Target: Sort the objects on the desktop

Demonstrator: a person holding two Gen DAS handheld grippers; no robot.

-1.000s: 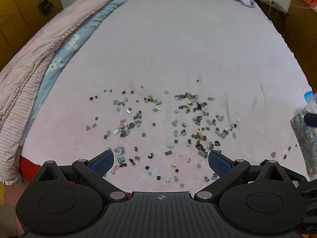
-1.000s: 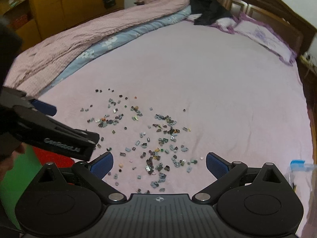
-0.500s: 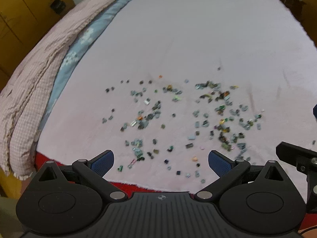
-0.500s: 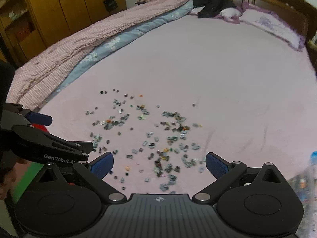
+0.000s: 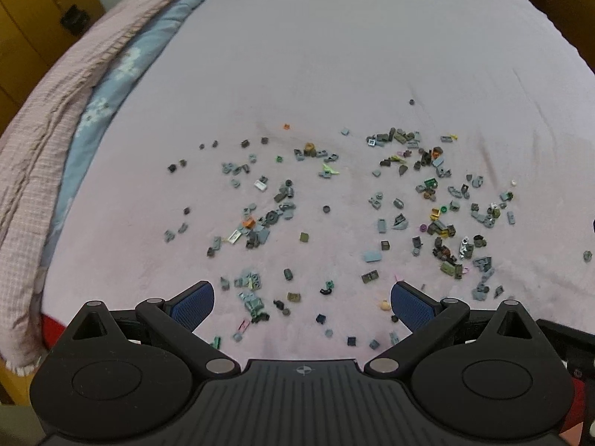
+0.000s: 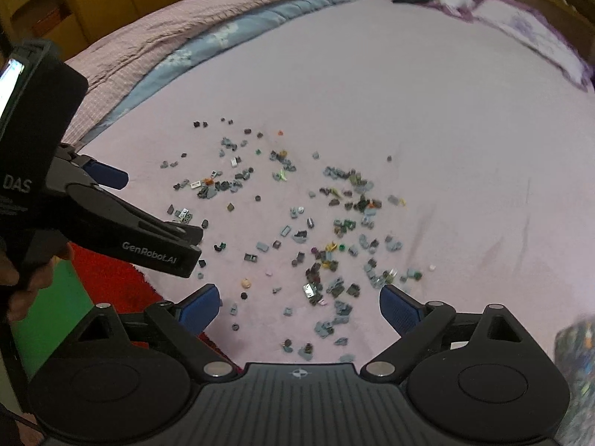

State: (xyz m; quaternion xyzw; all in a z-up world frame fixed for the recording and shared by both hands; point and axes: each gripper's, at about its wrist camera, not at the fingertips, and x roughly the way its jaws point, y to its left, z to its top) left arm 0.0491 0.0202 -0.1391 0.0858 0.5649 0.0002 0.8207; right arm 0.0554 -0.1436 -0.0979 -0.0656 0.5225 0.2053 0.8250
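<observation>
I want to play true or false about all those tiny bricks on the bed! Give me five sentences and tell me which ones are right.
1. The tiny bricks lie scattered on a pale purple bed sheet. True.
2. The left hand-held gripper is squeezing a brick. False: its fingers are spread apart with nothing between them.
3. The right hand-held gripper is open. True.
4. All the bricks are bright red. False: most are grey or dark, with a few orange, green and yellow ones.
5. A pink quilt and a blue floral one lie along the bed's far side. True.
</observation>
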